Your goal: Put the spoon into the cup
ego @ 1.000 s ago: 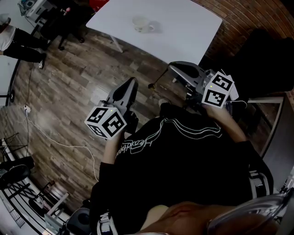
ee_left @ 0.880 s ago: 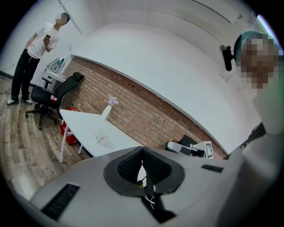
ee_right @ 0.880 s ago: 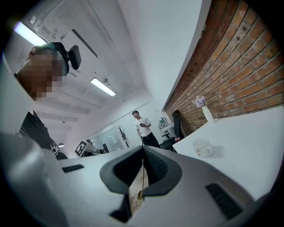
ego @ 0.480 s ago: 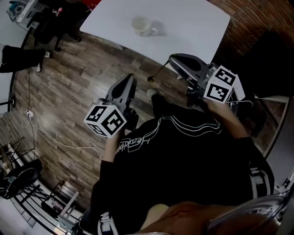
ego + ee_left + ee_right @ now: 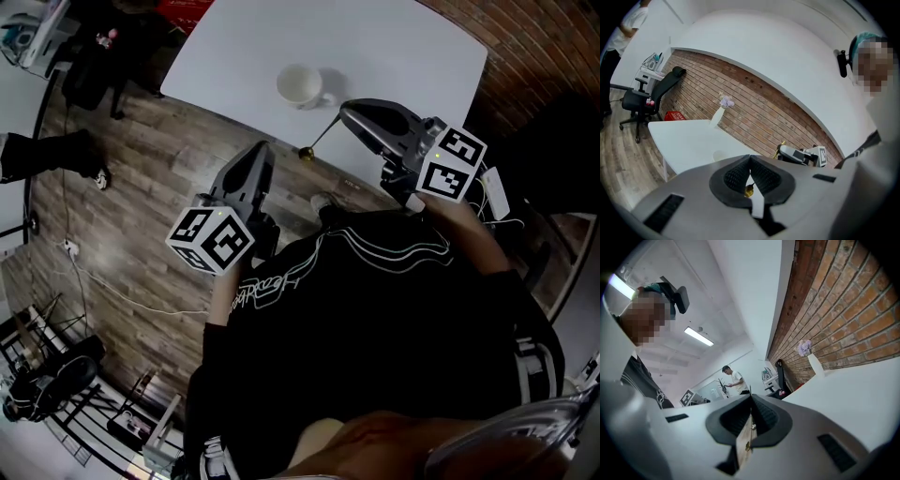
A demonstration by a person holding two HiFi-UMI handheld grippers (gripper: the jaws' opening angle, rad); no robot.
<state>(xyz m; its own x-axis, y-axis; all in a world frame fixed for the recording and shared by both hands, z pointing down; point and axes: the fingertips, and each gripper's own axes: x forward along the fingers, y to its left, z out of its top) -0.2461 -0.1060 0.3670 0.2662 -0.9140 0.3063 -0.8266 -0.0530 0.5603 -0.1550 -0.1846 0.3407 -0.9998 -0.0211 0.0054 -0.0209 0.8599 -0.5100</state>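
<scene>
Open tabletop (image 5: 403, 47) round cup (image 5: 302, 84); vase (image 5: 717, 116) at far edge.

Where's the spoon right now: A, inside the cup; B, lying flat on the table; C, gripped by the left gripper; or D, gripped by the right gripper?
D: the right gripper is shut on the spoon, which sticks out from its jaws, its bowl apart from the cup standing on the white table.
</scene>
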